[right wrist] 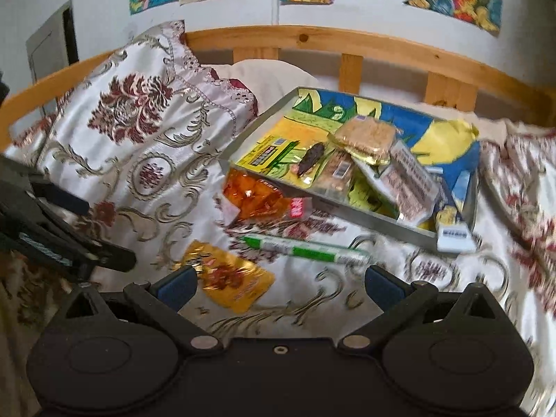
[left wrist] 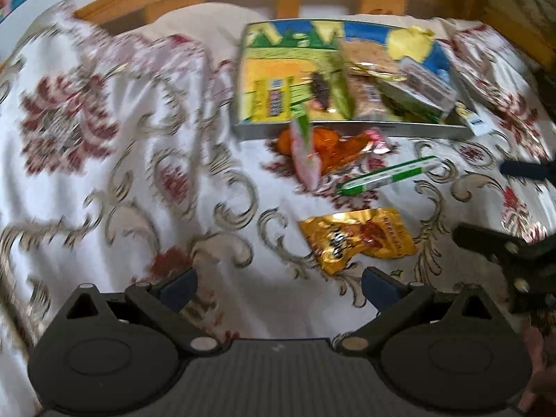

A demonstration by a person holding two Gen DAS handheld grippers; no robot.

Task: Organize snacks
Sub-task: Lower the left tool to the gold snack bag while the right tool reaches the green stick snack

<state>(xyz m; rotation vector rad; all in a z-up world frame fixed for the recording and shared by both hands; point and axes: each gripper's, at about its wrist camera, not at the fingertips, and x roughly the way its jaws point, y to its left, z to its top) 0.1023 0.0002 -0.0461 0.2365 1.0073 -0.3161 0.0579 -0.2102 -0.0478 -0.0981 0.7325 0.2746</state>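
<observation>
we hold both tongs wide and empty. the gold snack packet (right wrist: 227, 283) lies on the bedspread (right wrist: 139, 173) at eleven o'clock just ahead of our right gripper (right wrist: 279, 286), nearer than our left gripper (left wrist: 279, 286); its long axis runs toward five o'clock. the tray (right wrist: 243, 146) sits well beyond at one o'clock.

Left gripper (left wrist: 278, 286): matte black body, ribbed centre plate, round side discs, silver pivot pins, dark blue finger pads (left wrist: 179, 290).
Right gripper (right wrist: 279, 286): same black frame, smooth centre with one small screw, blue pads (right wrist: 177, 286).
</observation>
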